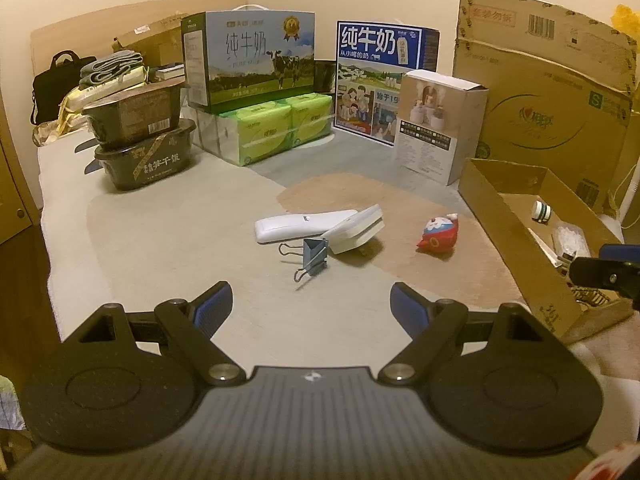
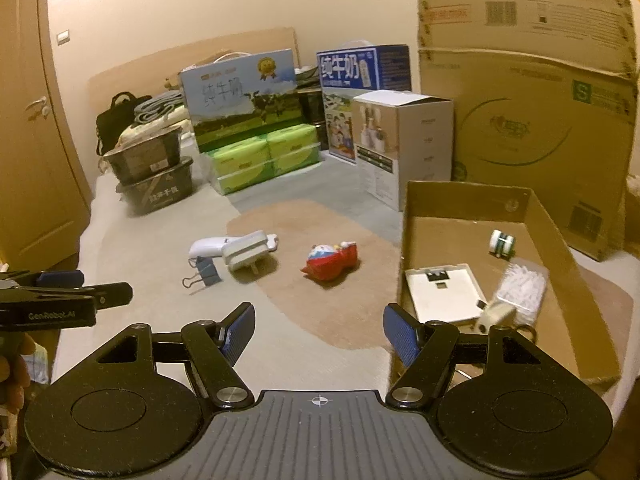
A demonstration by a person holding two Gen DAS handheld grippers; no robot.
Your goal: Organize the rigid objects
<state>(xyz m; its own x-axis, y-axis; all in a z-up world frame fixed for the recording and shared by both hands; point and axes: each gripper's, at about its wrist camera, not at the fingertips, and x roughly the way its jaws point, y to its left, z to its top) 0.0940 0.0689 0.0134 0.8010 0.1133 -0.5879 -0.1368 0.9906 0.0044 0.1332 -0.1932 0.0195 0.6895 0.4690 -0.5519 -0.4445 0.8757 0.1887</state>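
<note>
Sorting layout: the open cardboard box (image 2: 472, 236) sits at the right of the mat (image 1: 168, 240), near the loose pile, so I judge it the collecting bin.
Box contents: a flat white device (image 2: 442, 294), a small bottle (image 2: 502, 243) and a clear pack of white bits (image 2: 522, 286) lie apart on its floor, apparently already sorted.
Loose items: a white handheld wand (image 1: 298, 226), a white plug adapter (image 1: 354, 230) leaning on it, a red and blue toy (image 1: 438, 232) to their right, and a blue binder clip (image 1: 314, 255) just in front.
Left gripper (image 1: 311, 307): jaws spread wide, empty, facing the clip, likely the next pick.
Right gripper (image 2: 319, 334): jaws likewise apart, holding nothing, hovering by the box's near corner.
</note>
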